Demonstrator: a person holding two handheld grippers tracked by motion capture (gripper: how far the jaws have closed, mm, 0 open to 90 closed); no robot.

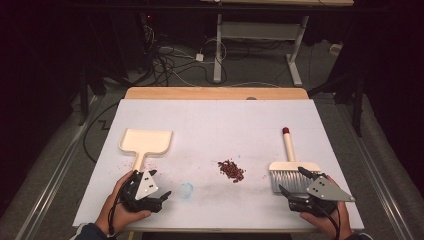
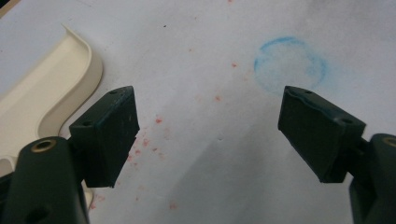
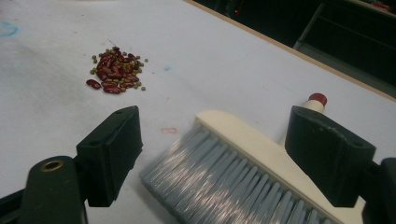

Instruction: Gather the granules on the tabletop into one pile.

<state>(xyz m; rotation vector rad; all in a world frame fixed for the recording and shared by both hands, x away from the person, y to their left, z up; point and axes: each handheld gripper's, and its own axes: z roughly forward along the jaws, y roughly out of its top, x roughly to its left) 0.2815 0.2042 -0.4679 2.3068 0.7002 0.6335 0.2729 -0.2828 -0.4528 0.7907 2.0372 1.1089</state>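
Observation:
A cream dustpan point(image 1: 146, 141) lies flat on the left of the white table, its handle pointing toward me. My left gripper point(image 1: 161, 184) is open just right of that handle's end; in the left gripper view the open gripper point(image 2: 210, 135) holds nothing and the dustpan point(image 2: 42, 102) curves past on the left. A small pile of red and green beans point(image 1: 231, 170) sits mid-table. A cream brush point(image 1: 290, 167) with grey bristles and a red-capped handle lies on the right. My right gripper point(image 1: 292, 180) is open at the bristles point(image 3: 224, 182), jaws on either side of them, with the beans point(image 3: 114, 70) to the far left.
A faint blue ring mark point(image 1: 186, 190) is drawn on the table cover between my left gripper and the beans, and red smudges point(image 2: 159, 120) dot the cover. The wooden table edge point(image 1: 215, 93) is at the back, with a desk frame and cables on the floor beyond.

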